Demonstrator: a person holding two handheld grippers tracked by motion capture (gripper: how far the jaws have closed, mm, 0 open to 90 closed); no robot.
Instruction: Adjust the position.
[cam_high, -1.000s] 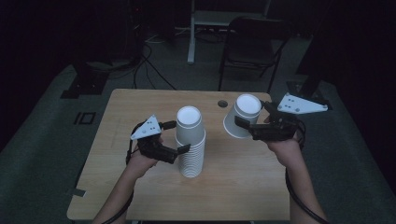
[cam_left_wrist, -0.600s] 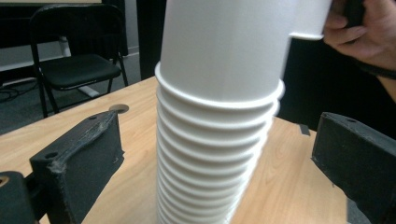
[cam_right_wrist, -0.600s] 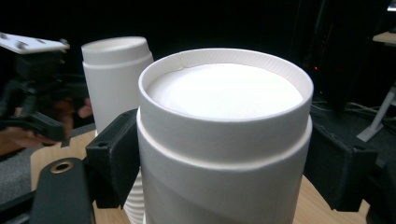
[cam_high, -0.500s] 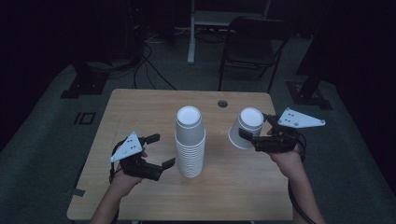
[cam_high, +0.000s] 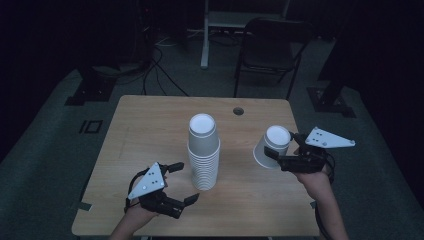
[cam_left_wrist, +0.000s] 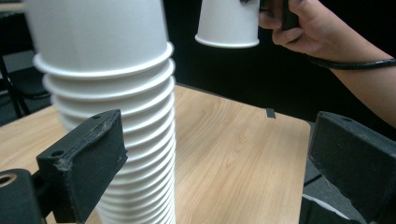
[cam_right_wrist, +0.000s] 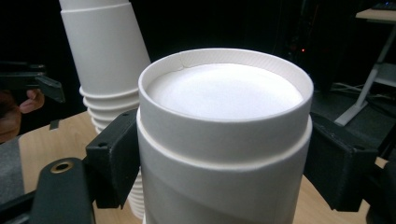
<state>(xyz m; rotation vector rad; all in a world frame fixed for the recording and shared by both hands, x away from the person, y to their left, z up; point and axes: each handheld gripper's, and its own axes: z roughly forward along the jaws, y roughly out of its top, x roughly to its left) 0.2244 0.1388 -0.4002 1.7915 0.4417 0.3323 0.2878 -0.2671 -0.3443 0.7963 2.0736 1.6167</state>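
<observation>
A tall stack of upside-down white paper cups (cam_high: 203, 152) stands in the middle of the wooden table (cam_high: 150, 125). My left gripper (cam_high: 184, 182) is open near the front edge, left of the stack's base and apart from it. In the left gripper view the stack (cam_left_wrist: 112, 93) rises just beyond the left jaw, with bare tabletop between the jaws (cam_left_wrist: 217, 163). My right gripper (cam_high: 282, 148) is shut on a single white cup (cam_high: 271, 146), bottom up and tilted, held above the table's right side. The right gripper view has this cup (cam_right_wrist: 224, 140) clamped between both jaws.
A round cable hole (cam_high: 238, 111) lies near the table's far edge. Behind the table stand a dark folding chair (cam_high: 270, 50) and a white frame leg (cam_high: 205, 35). Cables run over the grey floor at the back left.
My left gripper has drawn back from the stack toward the front left of the table. My right gripper has come down and nearer with the cup still in it.
</observation>
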